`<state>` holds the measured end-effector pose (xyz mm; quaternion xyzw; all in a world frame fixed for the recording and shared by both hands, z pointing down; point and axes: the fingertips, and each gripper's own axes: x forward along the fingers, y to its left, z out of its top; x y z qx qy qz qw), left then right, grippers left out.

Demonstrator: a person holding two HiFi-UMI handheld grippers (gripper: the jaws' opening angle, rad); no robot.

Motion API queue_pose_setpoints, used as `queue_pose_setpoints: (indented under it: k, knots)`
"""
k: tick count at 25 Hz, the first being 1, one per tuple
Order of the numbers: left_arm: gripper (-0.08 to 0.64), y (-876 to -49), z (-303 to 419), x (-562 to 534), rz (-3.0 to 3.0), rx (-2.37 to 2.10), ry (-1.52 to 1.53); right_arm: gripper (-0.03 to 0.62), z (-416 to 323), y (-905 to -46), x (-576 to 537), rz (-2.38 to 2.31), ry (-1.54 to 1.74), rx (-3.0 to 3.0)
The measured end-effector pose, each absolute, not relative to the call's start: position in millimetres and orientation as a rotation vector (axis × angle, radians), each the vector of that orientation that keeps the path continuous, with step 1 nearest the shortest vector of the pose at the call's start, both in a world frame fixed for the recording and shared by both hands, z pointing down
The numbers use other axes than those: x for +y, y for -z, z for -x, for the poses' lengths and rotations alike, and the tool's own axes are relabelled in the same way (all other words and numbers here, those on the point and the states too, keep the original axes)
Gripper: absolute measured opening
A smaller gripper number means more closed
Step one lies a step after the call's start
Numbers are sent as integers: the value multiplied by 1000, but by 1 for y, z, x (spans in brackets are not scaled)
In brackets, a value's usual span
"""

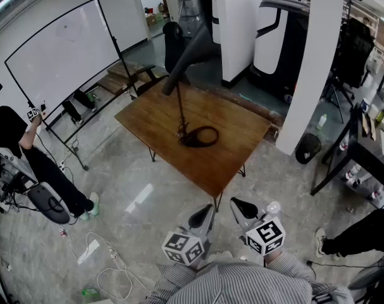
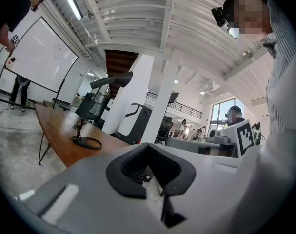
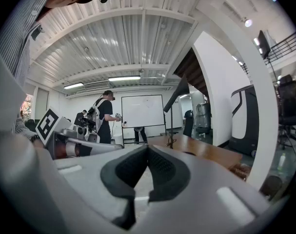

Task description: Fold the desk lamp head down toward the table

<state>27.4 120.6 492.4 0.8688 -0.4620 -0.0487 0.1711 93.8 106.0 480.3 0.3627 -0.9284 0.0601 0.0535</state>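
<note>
Black desk lamp (image 1: 187, 61) stands on the far table (image 1: 236, 154), well apart from the near left gripper (image 1: 207, 210) and right gripper (image 1: 238, 205), fingers clenched empty.

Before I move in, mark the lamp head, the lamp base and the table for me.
lamp head (image 1: 190, 57), head view, middle of the dark shade.
lamp base (image 1: 188, 140), head view, left side of the ring.
table (image 1: 217, 163), head view, bare wood toward the near corner.
</note>
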Motion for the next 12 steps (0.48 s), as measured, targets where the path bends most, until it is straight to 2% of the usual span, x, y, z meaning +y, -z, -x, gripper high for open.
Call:
queue_pose_setpoints:
  k: [12]
  knots:
    - [2, -488, -31, 117, -2501, -1331, 141, 0, -77, -490, 109, -961, -195, -2811]
